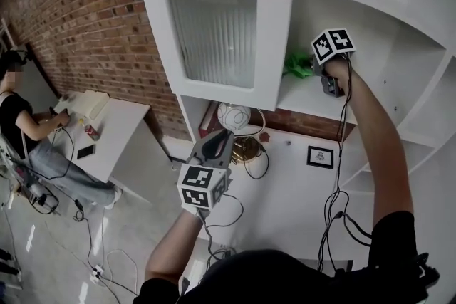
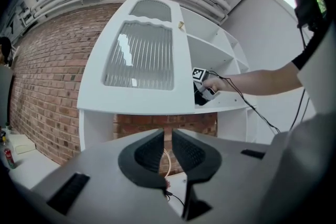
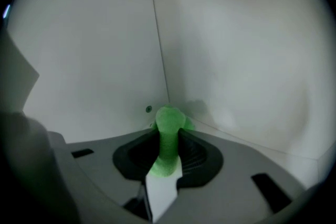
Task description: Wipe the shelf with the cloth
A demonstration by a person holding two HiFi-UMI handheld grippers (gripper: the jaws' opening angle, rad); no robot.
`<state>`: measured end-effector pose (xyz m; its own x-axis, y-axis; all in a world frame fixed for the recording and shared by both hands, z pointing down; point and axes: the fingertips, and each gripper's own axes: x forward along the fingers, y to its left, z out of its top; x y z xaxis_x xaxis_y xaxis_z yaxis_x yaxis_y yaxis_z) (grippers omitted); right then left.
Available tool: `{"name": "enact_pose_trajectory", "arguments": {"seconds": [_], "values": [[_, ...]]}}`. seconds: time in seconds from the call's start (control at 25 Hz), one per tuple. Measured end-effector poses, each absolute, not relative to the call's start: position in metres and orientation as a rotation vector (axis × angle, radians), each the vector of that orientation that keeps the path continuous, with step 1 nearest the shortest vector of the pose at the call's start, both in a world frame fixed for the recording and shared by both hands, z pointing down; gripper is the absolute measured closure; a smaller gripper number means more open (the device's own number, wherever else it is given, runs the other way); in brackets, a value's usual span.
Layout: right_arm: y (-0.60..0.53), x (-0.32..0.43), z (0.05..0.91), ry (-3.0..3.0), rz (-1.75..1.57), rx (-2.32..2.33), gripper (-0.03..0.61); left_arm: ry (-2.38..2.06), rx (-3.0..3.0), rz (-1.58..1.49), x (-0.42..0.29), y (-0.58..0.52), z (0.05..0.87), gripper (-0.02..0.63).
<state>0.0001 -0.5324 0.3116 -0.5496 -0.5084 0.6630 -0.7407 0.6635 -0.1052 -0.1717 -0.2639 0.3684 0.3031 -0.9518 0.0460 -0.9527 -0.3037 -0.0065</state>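
Green cloth [image 3: 168, 136] is clamped between the jaws of the right gripper [image 1: 313, 72], which close on a bunched fold of it. The free end pokes out ahead of the tips. The cloth sits at the left end of the white shelf [image 1: 308, 102], close to the back corner of that compartment and just behind the edge of the ribbed-glass door [image 1: 214, 35]. Its forward end appears to rest on the shelf board near the corner, though contact cannot be confirmed.

Progress, as a judgement: the cloth is gripped and brought to the shelf, so wiping is at hand or under way. No dust, streak or wet mark shows on the white surfaces, so how much has been wiped cannot be told. The board to the right of the cloth looks yet to be covered.

The left gripper [image 2: 168, 136] hangs low in front of the cabinet, well apart from the shelf. Its jaws are drawn nearly together with only a slim gap, and nothing is held between them.
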Motion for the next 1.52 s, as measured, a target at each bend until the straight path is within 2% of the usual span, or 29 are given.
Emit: {"name": "enact_pose_trajectory", "arguments": {"seconds": [0.68,1.52], "values": [[-0.523,0.138,0.316,-2.047,0.412,1.204,0.486,-1.596,2.641,0.065,-0.095,-0.289,0.388,0.568],[-0.527,0.243,0.323,-1.246,-0.095,1.256,0.491,-1.475,2.701,0.061,-0.077,-0.298,0.399,0.568]]}}
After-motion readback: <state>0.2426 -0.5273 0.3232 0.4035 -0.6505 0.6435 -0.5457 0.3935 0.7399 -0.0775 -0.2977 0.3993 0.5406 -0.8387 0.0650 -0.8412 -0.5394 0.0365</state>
